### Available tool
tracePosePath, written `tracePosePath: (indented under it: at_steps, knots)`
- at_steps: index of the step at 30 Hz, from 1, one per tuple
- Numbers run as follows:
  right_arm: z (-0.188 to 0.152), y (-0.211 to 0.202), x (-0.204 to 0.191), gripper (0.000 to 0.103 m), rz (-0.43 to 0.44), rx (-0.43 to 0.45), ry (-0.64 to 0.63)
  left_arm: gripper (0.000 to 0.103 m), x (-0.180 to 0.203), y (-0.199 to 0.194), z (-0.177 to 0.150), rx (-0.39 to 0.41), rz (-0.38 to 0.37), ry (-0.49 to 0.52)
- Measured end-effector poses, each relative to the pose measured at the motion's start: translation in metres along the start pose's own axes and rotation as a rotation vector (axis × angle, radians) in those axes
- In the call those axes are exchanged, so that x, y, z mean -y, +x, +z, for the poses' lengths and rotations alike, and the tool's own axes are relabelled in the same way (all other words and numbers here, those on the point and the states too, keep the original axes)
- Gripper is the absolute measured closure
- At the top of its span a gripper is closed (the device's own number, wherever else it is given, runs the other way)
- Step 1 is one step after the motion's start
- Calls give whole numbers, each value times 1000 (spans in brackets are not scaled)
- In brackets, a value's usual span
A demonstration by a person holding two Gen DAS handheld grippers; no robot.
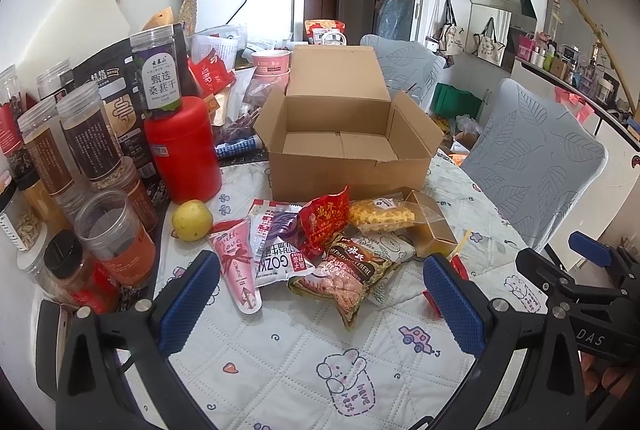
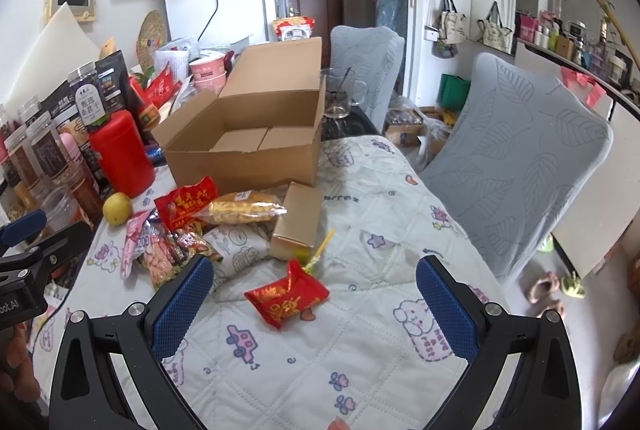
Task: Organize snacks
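Observation:
An open, empty cardboard box (image 1: 348, 134) (image 2: 248, 134) stands on the quilted tablecloth. In front of it lies a heap of snacks: a pink cone pack (image 1: 240, 266), a white-and-purple pouch (image 1: 276, 250), a red packet (image 1: 324, 222), a peanut bag (image 1: 344, 278), a yellow biscuit pack (image 1: 380, 216) (image 2: 244, 210) and a gold carton (image 1: 434, 226) (image 2: 298, 222). A small red packet (image 2: 286, 294) lies apart, just ahead of my right gripper (image 2: 314, 306), which is open and holds nothing. My left gripper (image 1: 320, 302) is open too, close before the heap. The right gripper's finger (image 1: 588, 254) shows at the right edge.
Jars (image 1: 88, 134), a red canister (image 1: 182, 146) (image 2: 120, 154) and a lemon (image 1: 192, 220) (image 2: 117, 208) crowd the table's left side. A glass mug (image 2: 340, 92) stands behind the box. Two grey covered chairs (image 1: 536, 158) (image 2: 520, 158) line the right edge.

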State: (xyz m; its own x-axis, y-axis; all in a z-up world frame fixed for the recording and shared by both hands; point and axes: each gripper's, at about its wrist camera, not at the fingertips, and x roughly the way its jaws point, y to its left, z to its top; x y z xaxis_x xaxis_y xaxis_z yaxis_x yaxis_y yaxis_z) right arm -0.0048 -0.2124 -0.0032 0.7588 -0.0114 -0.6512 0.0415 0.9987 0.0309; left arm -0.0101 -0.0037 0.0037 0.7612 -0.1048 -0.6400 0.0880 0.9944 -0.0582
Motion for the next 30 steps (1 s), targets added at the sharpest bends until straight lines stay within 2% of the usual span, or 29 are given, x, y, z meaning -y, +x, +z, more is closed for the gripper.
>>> tracePosePath:
  at_steps: [15, 30]
  knots:
    - [-3, 10, 5, 0, 10, -4, -13, 0, 3, 11, 1, -18, -26, 7]
    - [-8, 45, 9, 0, 55, -67, -19, 0, 6, 54, -6, -113, -107, 14]
